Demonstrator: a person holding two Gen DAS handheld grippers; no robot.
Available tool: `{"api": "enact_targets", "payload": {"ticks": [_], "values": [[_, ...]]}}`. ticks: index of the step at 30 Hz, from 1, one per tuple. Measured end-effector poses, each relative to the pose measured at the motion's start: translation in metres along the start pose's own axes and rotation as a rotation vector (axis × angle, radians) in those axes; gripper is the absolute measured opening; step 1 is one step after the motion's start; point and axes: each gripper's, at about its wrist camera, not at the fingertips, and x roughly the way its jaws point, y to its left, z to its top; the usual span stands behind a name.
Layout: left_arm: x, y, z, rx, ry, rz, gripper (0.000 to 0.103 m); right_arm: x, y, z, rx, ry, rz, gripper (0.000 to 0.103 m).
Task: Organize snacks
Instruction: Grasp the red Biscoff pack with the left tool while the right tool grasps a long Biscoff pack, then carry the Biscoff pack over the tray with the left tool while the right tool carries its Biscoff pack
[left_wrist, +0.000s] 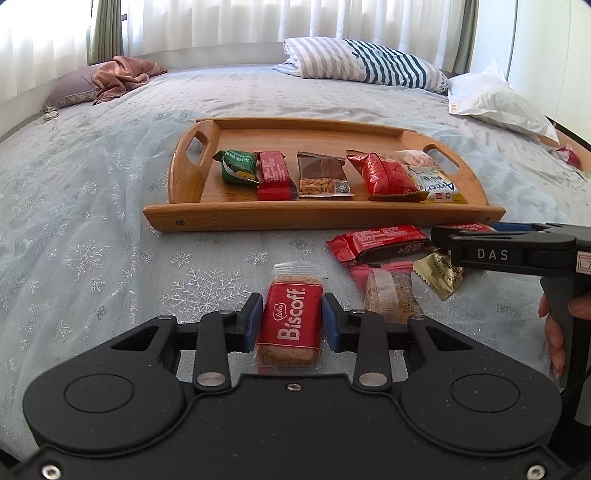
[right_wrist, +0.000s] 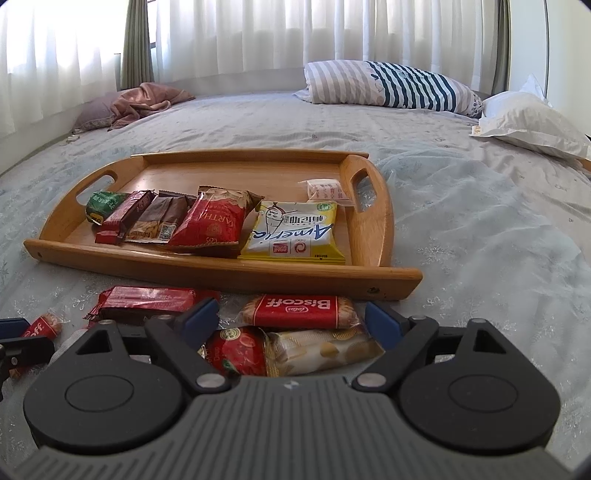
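The left gripper (left_wrist: 291, 319) is clamped on a Biscoff biscuit packet (left_wrist: 290, 325), its blue pads against both long sides. The right gripper (right_wrist: 291, 319) stands apart above loose snacks, a second Biscoff packet (right_wrist: 301, 312) between its fingers untouched. The wooden tray (right_wrist: 221, 271) lies just ahead.

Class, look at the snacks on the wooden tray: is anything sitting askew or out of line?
Yes. The small pale packet sits alone behind the row, by the tray's right handle, and the red bag tilts, overlapping its neighbour.
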Motion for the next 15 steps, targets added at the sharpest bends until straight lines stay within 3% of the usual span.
{"api": "enact_targets", "payload": {"ticks": [7, 15], "values": [[0.0, 0.003, 0.006, -0.013, -0.004, 0.008, 0.032, -0.004, 0.0, 0.0, -0.008, -0.006, 0.004, 0.071], [-0.004, 0.007, 0.015, -0.027, -0.029, 0.02, 0.032, -0.015, 0.002, 0.001, -0.027, -0.037, -0.005, 0.069]]}}
